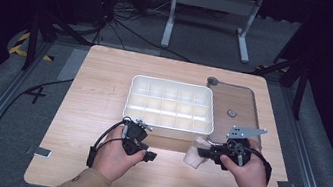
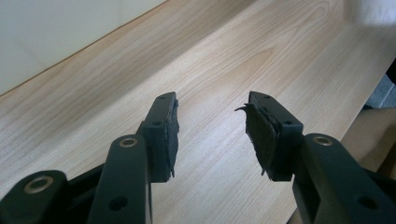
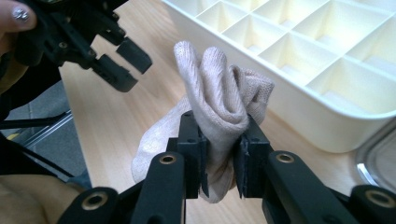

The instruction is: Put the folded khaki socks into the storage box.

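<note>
A person at a wooden surface (image 1: 104,89) holds a claw in each hand, just in front of a white divided tray (image 1: 171,104). The right claw (image 3: 219,161) is clamped on a bunched, cream-coloured sock (image 3: 219,98), its two black jaws pressing the fabric from either side so that the folded bulk stands up above them and a loose end hangs below toward the wood. Gripped at its middle like this, the sock stays gathered in a compact bundle, a shape that would likely fit one of the tray's small square compartments. From above, the sock (image 1: 193,157) sits near the tray's front right corner, between the two hands and not yet over any compartment.

The left claw (image 2: 212,133) holds nothing: its jaws stand apart over bare wood, with the worn padding on their inner faces showing. It hovers close to the sock, seemingly ready to help tuck or steady the fabric. The tray's compartments look empty as far as can be seen. A clear lid (image 1: 238,105) with a small round knob lies beside the tray on its right, set aside so the tray stays open for loading.
</note>
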{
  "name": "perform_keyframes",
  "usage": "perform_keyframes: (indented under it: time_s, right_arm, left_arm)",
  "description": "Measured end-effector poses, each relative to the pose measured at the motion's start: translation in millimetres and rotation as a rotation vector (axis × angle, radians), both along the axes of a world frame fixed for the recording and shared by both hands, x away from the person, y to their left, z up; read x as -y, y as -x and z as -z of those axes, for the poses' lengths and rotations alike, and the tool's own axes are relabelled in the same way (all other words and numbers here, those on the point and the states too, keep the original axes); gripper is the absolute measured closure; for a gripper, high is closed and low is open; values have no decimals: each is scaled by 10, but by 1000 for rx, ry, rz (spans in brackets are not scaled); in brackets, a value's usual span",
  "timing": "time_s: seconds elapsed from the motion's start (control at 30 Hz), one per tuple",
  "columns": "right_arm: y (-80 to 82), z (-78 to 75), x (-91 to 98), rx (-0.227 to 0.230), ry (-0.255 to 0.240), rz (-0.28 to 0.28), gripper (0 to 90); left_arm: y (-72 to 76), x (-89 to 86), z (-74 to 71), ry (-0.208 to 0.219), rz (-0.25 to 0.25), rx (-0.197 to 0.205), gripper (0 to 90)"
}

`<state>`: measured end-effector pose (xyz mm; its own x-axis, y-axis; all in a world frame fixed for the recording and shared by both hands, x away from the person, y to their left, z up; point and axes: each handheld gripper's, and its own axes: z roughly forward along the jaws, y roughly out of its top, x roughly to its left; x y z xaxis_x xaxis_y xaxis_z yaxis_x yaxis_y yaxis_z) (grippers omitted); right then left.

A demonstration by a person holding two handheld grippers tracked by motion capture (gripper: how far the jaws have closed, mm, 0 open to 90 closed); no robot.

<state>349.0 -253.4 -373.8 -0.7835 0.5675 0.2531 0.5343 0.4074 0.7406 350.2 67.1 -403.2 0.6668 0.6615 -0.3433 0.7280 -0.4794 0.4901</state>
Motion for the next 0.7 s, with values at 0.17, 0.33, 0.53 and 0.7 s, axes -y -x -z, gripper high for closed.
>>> perform_keyframes:
  time_s: [0.17,0.33,0.53,0.7]
  right_arm:
    - [-76,-95,64,6,9,15,752]
    - [-124,-159,93,20,24,23,751]
    - [-189,-286,138,37,46,25,750]
    - [-238,-390,174,55,72,31,749]
  left_arm:
    - [9,-37,-2,2,-13,0,539]
    - [15,-64,-19,3,-18,7,538]
    - [10,-100,-34,4,-36,5,535]
    - [15,-147,-44,7,-56,5,528]
